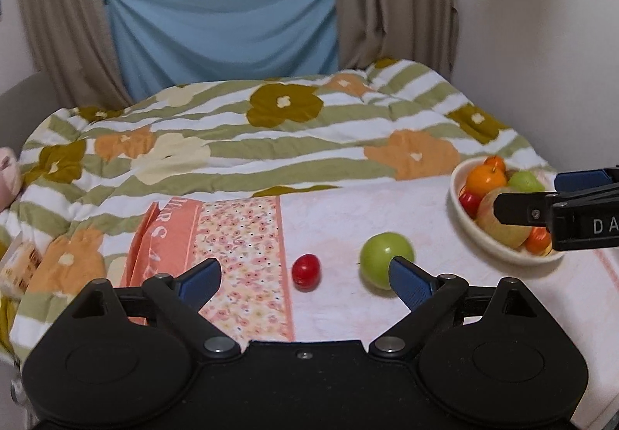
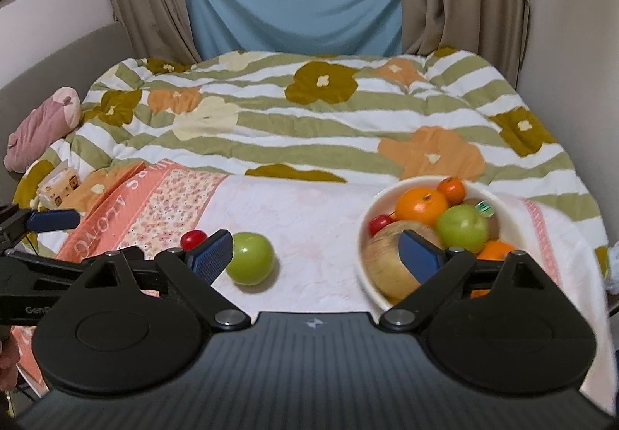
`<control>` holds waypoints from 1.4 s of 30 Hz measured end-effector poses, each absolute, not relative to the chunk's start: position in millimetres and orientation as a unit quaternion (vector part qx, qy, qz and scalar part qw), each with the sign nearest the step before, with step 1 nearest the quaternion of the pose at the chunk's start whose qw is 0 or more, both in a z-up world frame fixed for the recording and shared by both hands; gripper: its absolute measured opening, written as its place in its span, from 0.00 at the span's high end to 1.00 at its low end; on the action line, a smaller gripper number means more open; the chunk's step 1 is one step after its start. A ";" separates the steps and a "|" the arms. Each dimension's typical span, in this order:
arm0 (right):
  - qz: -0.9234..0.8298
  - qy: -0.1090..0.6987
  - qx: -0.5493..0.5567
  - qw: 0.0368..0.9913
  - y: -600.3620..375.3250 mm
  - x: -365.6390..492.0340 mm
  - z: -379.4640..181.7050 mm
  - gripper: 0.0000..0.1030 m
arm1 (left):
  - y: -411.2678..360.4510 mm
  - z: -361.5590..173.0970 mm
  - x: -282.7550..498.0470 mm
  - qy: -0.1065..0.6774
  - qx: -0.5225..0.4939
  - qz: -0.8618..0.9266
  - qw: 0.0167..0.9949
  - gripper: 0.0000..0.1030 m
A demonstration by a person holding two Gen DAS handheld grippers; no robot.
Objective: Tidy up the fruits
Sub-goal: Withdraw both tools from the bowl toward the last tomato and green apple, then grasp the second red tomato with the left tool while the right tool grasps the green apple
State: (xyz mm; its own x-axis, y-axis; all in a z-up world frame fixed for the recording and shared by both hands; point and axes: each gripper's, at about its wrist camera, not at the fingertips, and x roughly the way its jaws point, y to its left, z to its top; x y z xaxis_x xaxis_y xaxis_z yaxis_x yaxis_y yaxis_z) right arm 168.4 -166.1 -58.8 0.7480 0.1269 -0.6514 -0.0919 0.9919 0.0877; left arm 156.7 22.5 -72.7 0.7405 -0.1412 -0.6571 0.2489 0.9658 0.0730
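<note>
I find the left gripper [image 1: 305, 281] with fingers spread apart, holding nothing. The right gripper [image 2: 317, 252] likewise stands apart and unloaded. The white bowl [image 2: 410, 187] serves as my landmark: a green apple [image 2: 250, 258] lies left of it on the pink towel [image 2: 309, 205], a small red fruit [image 2: 193, 238] farther left, just beside the apple. Oranges and another green apple [image 2: 462, 228] sit inside the bowl.

Bare pink towel [image 1: 336, 213] lies between the green apple [image 1: 386, 264] and the bowl [image 1: 464, 225]: open passage. Small red fruit [image 1: 306, 271] sits just left of the apple. Bowl heaped; right claw [image 2: 315, 256] spread wide, hanging over its near rim.
</note>
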 end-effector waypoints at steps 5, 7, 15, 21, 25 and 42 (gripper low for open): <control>0.053 0.366 0.045 0.928 -147.2 187.2 -83.6 0.00 | 30.4 -93.2 181.7 0.352 0.112 -0.137 0.919 0.08; 0.051 0.371 0.048 0.926 -141.2 194.6 -93.7 0.00 | 30.8 -102.9 192.0 0.356 0.126 -0.149 0.914 0.10; 0.047 0.388 0.055 0.919 -124.2 220.7 -124.3 0.00 | 28.7 -141.9 223.2 0.382 0.164 -0.195 0.888 0.27; 0.041 0.396 0.057 0.915 -117.2 231.6 -136.6 0.00 | 26.4 -156.3 235.1 0.391 0.176 -0.215 0.877 0.38; 0.039 0.401 0.058 0.914 -116.4 233.9 -141.5 0.00 | 24.3 -161.2 240.0 0.394 0.177 -0.225 0.873 0.44; 0.044 0.410 0.063 0.909 -111.1 239.2 -152.4 0.00 | 29.3 -162.4 242.3 0.405 0.150 -0.236 0.870 0.70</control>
State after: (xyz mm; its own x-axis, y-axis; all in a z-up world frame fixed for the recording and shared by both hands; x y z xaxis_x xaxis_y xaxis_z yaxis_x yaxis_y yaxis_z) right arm 239.2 -111.1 -152.4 0.6591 0.1327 -0.7403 -0.0289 0.9880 0.1514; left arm 242.3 29.3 -162.4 0.5602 -0.2885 -0.7765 0.5325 0.8435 0.0707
